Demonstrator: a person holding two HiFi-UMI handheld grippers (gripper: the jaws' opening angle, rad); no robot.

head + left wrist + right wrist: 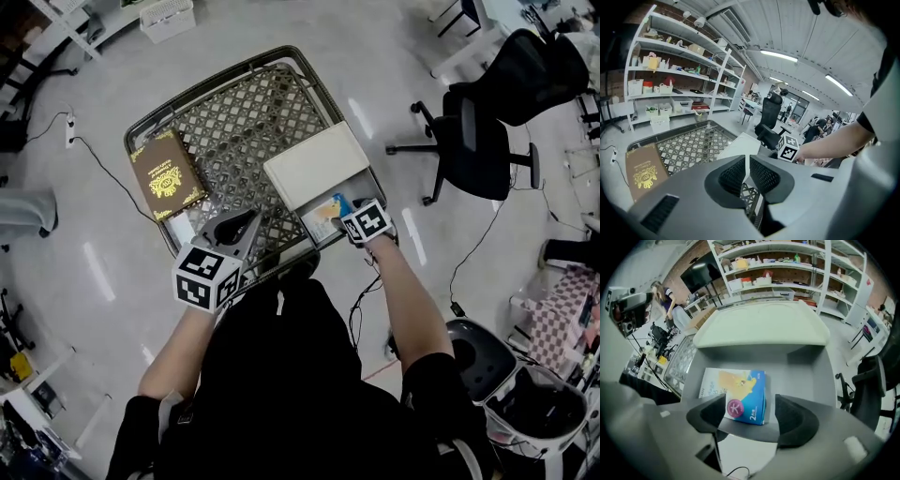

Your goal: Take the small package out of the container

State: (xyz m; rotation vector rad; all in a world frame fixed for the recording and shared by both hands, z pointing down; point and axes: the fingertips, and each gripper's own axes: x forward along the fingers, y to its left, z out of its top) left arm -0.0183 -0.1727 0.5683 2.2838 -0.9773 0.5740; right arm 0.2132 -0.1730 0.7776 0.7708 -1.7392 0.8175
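2 claws: right gripper (750, 416) released, straddling the small package (743, 399) at 12 o'clock inside the container (804, 376); left gripper (749, 174) clenched, empty

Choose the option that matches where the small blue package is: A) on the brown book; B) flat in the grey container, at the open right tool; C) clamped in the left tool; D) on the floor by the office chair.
B: the small blue package lies flat on the bottom of the grey container, and the right tool stands open over it, its pads not pressing on it.
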